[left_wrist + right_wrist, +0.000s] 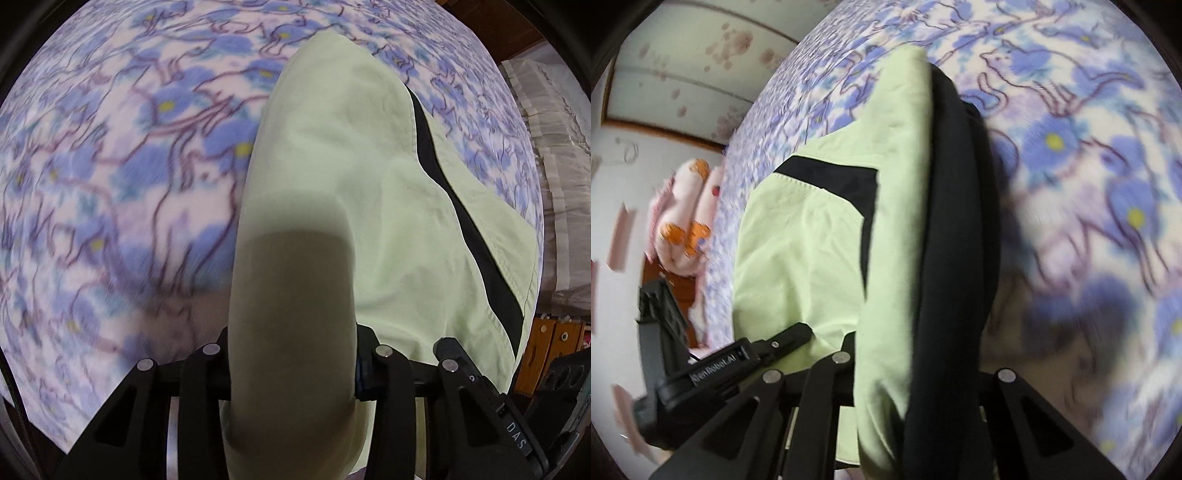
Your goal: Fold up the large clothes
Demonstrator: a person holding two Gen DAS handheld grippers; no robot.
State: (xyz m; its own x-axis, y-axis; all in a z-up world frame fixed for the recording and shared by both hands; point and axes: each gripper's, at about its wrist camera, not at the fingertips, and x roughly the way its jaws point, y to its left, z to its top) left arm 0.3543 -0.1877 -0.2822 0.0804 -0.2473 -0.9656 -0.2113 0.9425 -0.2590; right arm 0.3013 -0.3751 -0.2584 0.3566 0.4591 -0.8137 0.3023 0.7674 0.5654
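Observation:
A pale green garment with black panels (369, 177) hangs over the floral bedspread (110, 166). My left gripper (291, 354) is shut on a fold of it; the cloth drapes over the fingers and hides them. In the right wrist view the same garment (812, 229) shows its green cloth and a thick black edge (956, 221). My right gripper (916, 373) is shut on that green and black edge, its fingertips hidden under the fabric. The left gripper's body (713, 373) shows at the lower left of the right wrist view.
The blue and purple floral bedspread (1089, 166) covers the bed under the garment. A pink pillow or soft toy with orange marks (687, 218) lies at the bed's far side. A beige bed skirt (554, 166) and wooden furniture (546, 354) are at the right.

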